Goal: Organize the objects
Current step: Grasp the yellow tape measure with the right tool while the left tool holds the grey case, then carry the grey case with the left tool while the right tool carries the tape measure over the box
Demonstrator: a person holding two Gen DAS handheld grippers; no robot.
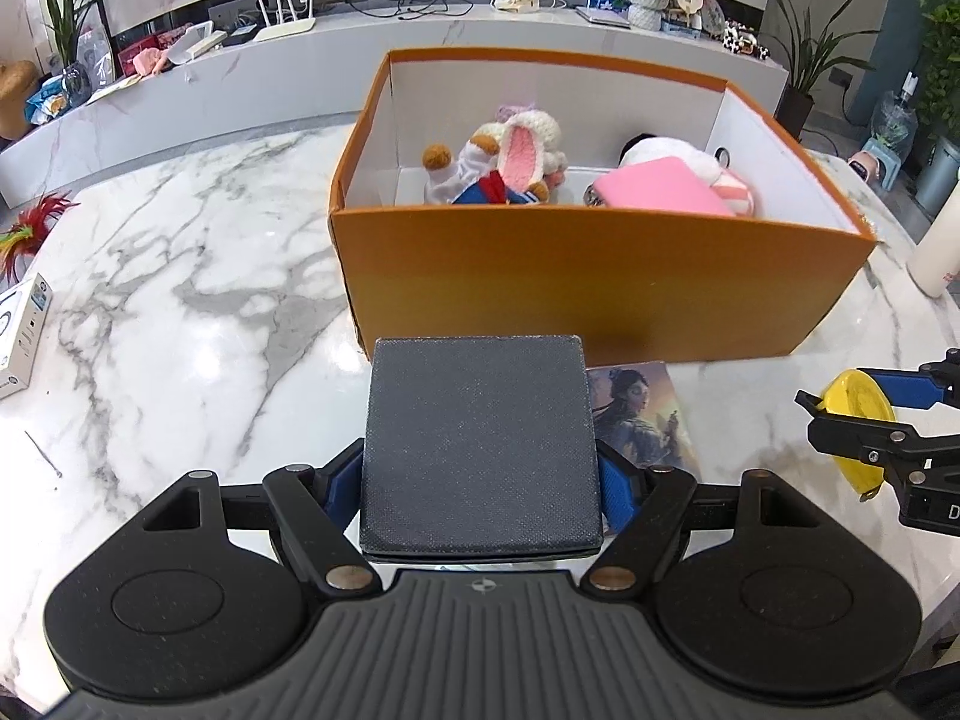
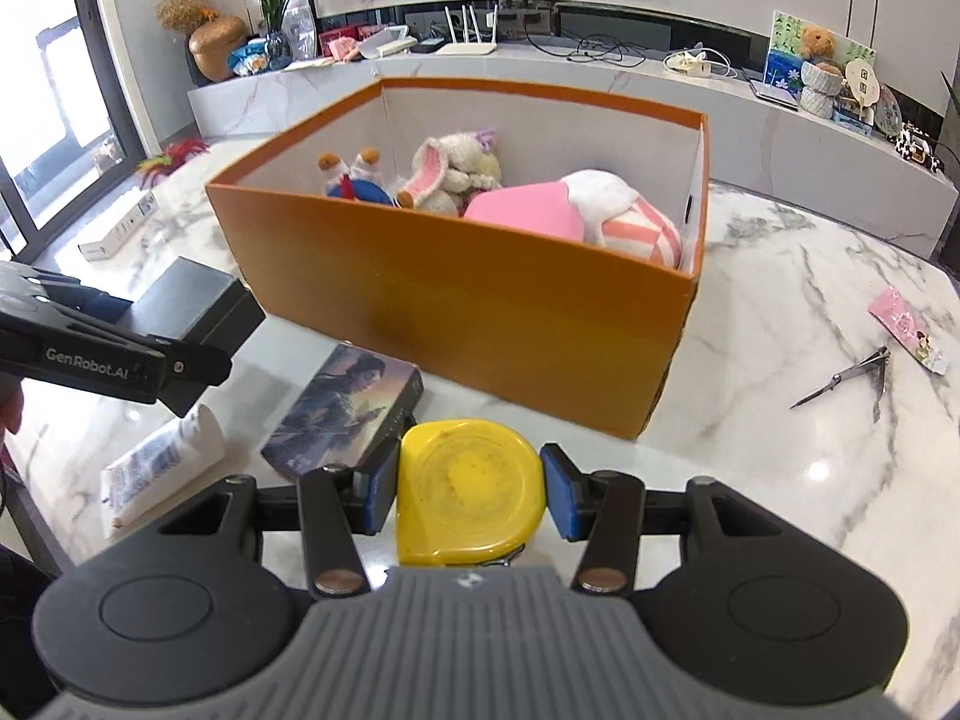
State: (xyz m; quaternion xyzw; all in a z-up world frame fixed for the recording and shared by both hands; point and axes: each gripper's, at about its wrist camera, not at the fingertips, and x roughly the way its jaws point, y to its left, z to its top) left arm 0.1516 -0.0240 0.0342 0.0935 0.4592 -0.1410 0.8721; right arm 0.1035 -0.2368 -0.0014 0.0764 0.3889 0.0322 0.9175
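My left gripper (image 1: 480, 480) is shut on a black square box (image 1: 480, 444) and holds it above the table, short of the orange box (image 1: 600, 282). My right gripper (image 2: 471, 489) is shut on a yellow tape measure (image 2: 471, 480), in front of the orange box (image 2: 480, 300). The orange box holds plush toys (image 1: 516, 162) and a pink case (image 1: 660, 186). The left gripper with the black box (image 2: 192, 300) shows at the left of the right wrist view. The right gripper with the tape measure (image 1: 858, 420) shows at the right of the left wrist view.
A picture card box (image 2: 342, 408) lies on the marble table in front of the orange box. A white tube (image 2: 162, 456) lies to its left. Nail clippers (image 2: 852, 378) and a pink packet (image 2: 906, 324) lie at the right. A white bottle (image 1: 936, 252) stands right of the box.
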